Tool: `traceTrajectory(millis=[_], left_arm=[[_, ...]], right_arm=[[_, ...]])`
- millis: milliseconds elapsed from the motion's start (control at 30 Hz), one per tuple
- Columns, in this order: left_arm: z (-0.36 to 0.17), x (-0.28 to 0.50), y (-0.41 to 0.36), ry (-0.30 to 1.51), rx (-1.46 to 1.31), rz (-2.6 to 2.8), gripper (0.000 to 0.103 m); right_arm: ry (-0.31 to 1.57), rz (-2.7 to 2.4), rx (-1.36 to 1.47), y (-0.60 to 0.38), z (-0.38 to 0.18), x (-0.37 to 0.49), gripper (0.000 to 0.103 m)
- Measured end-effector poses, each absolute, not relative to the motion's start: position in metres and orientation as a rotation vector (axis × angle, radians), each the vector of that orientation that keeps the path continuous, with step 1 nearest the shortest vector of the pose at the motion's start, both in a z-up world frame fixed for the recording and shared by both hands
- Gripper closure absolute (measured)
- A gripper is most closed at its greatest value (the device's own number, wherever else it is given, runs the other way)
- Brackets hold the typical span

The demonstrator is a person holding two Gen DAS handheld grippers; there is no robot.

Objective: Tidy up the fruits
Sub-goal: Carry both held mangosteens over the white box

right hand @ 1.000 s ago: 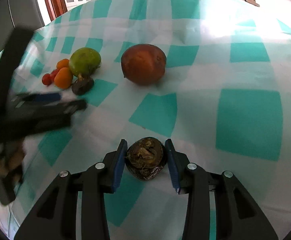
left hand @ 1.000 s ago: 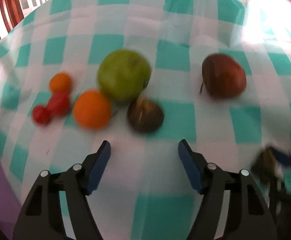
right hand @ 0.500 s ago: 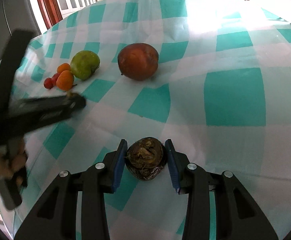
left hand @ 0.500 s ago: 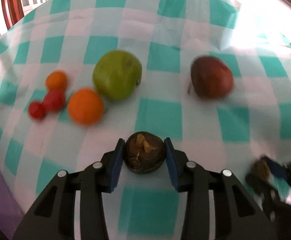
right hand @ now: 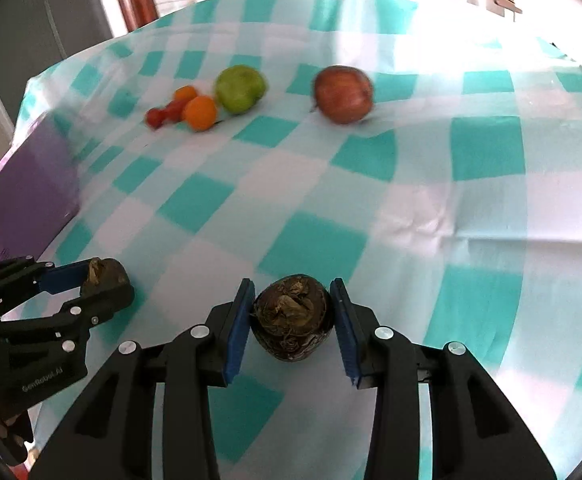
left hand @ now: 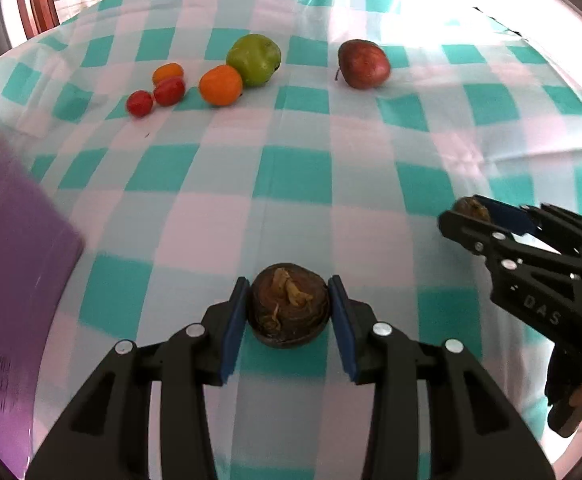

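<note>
My left gripper (left hand: 289,312) is shut on a dark brown wrinkled fruit (left hand: 289,306) and holds it over the checked tablecloth (left hand: 291,168). My right gripper (right hand: 293,318) is shut on a second dark brown fruit (right hand: 293,318). Each gripper shows in the other's view, the right one (left hand: 475,212) at the right, the left one (right hand: 99,280) at the lower left. At the far side lie a green apple (left hand: 254,59), a red apple (left hand: 364,64), an orange (left hand: 220,85), a smaller orange fruit (left hand: 167,73) and two small red fruits (left hand: 169,91) (left hand: 139,103).
A purple board (left hand: 11,264) lies at the left edge of the table, also seen in the right wrist view (right hand: 27,196). Wooden chair backs and a doorway stand beyond the table's far edge.
My left gripper closed on the brown fruit that lay by the green apple and pulled back with it toward the near side. My right gripper kept its fruit and also drew back.
</note>
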State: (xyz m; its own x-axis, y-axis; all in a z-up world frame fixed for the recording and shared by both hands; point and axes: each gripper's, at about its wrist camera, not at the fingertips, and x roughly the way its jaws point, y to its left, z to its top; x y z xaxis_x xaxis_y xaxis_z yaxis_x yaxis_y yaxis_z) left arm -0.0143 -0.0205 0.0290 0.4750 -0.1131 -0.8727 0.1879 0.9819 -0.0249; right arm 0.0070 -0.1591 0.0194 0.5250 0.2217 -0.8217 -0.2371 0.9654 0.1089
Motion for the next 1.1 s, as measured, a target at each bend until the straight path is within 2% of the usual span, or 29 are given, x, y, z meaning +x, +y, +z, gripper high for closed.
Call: traceTrajectory(millis=[467,1100], left_arm=[[0.086,-0.139,0.048,0.999,0.132,-0.270,0.063],[0.169,-0.195,0.176,0.752,0.101,-0.186,0.063]], right_arm=[[1.059,0.330,0.044,-0.091,0.060,-0.097,0.065],[0.939,0.396,-0.002,0.020,0.132,-0.141,0.065]])
